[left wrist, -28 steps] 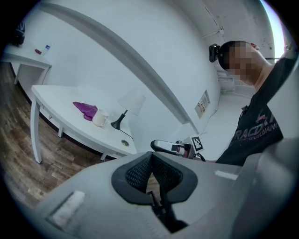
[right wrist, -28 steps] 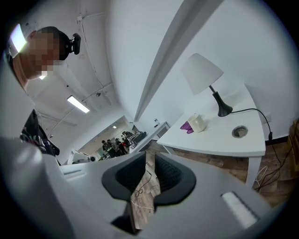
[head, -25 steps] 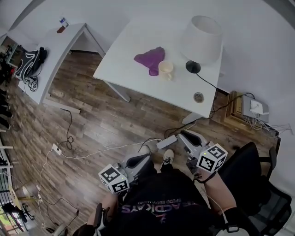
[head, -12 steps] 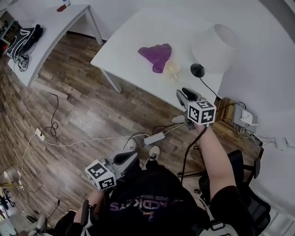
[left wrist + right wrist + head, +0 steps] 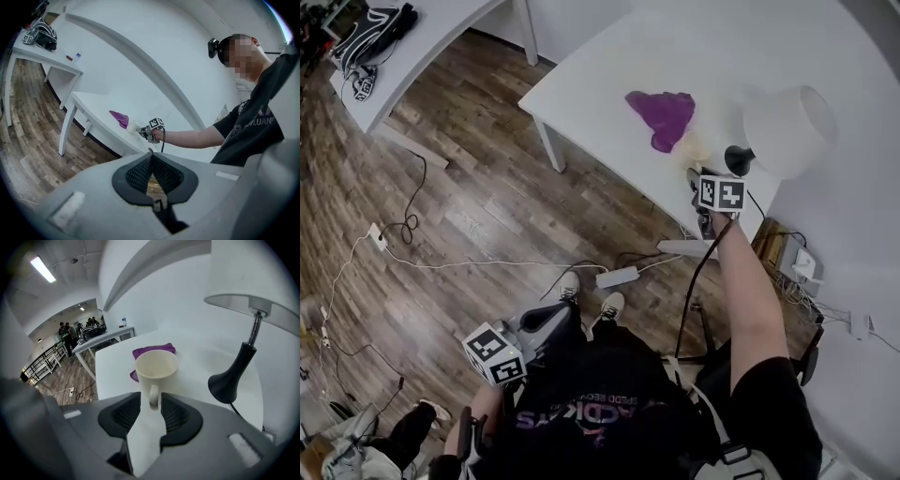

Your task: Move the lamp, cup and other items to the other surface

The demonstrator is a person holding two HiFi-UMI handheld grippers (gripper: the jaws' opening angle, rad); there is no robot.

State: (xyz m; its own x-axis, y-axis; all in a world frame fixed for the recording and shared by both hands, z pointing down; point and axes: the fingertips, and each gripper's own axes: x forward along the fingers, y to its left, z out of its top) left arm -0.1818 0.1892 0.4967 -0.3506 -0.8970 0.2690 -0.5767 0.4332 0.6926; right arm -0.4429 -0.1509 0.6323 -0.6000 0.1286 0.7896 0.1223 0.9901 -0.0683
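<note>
1. Three things stand on the white table (image 5: pixel 609 66), none moved yet. They are the cup (image 5: pixel 156 369), the lamp (image 5: pixel 234 376) just right of the cup, and a purple cloth (image 5: pixel 152 351) just behind the cup.
2. The right gripper (image 5: pixel 151 404) is at the near side of the cup, tilted down toward it. Its jaws stand apart and have just been opening. The cup's handle sits between their tips, and the pads do not seem to press on it.
3. The left gripper (image 5: pixel 151 157) is well away from the cup, low by the person's legs over the wooden floor. Its jaws are closed tip to tip with nothing between them.
4. The other surface is probably the second white table (image 5: pixel 441 37), well apart from the cup across the floor. A dark bag (image 5: pixel 380 23) lies on it.
5. By my judgement the task is at its very start, with the first grasp being lined up on the cup's handle. Closing, lifting and carrying the cup remain, then the lamp and the cloth. The lamp's cord (image 5: pixel 238 413), which runs off the table to the right of the cup, will likely need care.
</note>
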